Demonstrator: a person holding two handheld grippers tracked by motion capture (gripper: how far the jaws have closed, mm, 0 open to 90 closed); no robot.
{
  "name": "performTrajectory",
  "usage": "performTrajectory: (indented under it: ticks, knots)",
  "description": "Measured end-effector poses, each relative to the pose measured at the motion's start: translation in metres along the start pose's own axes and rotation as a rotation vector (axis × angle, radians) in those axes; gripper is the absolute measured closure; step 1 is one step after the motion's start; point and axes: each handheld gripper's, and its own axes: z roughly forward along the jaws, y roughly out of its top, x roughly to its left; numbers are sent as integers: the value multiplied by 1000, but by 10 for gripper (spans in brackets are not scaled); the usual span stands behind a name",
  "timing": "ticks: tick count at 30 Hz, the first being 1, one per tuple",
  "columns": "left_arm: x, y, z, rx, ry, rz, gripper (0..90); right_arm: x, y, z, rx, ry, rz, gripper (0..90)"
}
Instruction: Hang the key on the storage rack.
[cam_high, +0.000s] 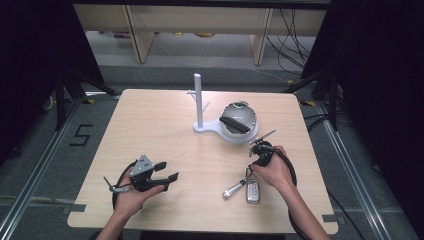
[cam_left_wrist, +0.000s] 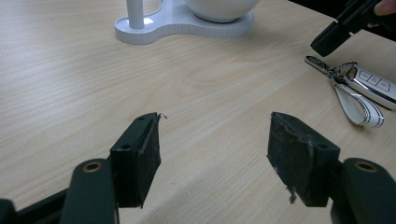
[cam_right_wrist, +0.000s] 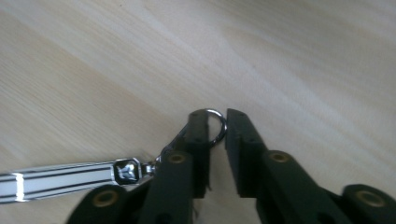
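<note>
- Key bunch near front right of wooden table: car key fob lying flat, long axis running front to back; silver cylinder charm just beside it, angled to the left.
- Right gripper directly over the far end of the bunch, pointing down and toward the person; right hand clearly the nearer one.
- Right gripper view: key ring between the two pads at the very tips, narrow gap between the jaws, ring against one pad, no clear squeeze from the other; judged loose, not clamped.
- Same view: striped strap trailing off sideways from the ring, so pull line likely along the strap.
- Left gripper at front left, well apart from the bunch, jaws wide, nothing between.
- Left gripper view: fob and strap loop flat on the wood, detail lost from above.
- Farther back, mid-table: white stand with upright post and bowl, dark item lying inside the bowl, seen from the high view.
</note>
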Motion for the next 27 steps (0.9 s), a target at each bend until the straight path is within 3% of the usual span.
performTrajectory:
  ticks: [2,5,7,9,10,11,13,14,15,16,17,19,20,21,23,24,25,26,27]
  knots:
    - [-1,0,0,0,-3,1,337,-4,0,-1,-1,12,62,769]
    - [-1,0,1,-3,-5,-3,337,-11,1,-1,38,35,109,749]
    - [-1,0,0,-2,-3,1,337,-7,3,-3,60,52,219,748]
    - [-1,1,0,-2,-2,3,337,-8,6,-2,63,42,243,742]
    - [-1,1,0,-2,-3,3,337,-9,6,-1,53,47,229,741]
    - [-1,1,0,-2,-3,3,337,-7,7,-1,65,41,251,738]
    - [-1,1,0,0,-3,4,337,-8,8,1,59,34,227,733]
    - [-1,0,0,-1,-2,3,337,-5,8,2,76,25,267,729]
    - [-1,0,0,-1,-2,3,337,-6,8,5,47,31,235,727]
    - [-1,0,0,0,-2,3,337,-4,7,6,48,29,252,728]
    - [-1,0,0,-1,-2,2,337,-3,8,5,84,20,264,728]
    - [0,0,0,-1,-2,2,337,-3,7,7,79,13,253,728]
    - [-1,0,0,-1,-2,2,337,1,8,7,92,22,296,728]
    - [-1,0,0,0,-1,3,337,2,8,8,97,11,300,728]
    - [-1,0,0,0,-1,4,337,0,7,11,79,7,262,732]
    - [-1,0,0,0,-1,5,337,4,9,9,125,8,310,733]
    - [-1,0,0,4,0,5,336,3,8,10,96,-3,288,733]
    - [-1,0,0,1,-2,4,337,2,9,10,107,-10,253,734]
    - [-1,0,1,-3,-9,4,337,2,9,11,97,-15,249,743]
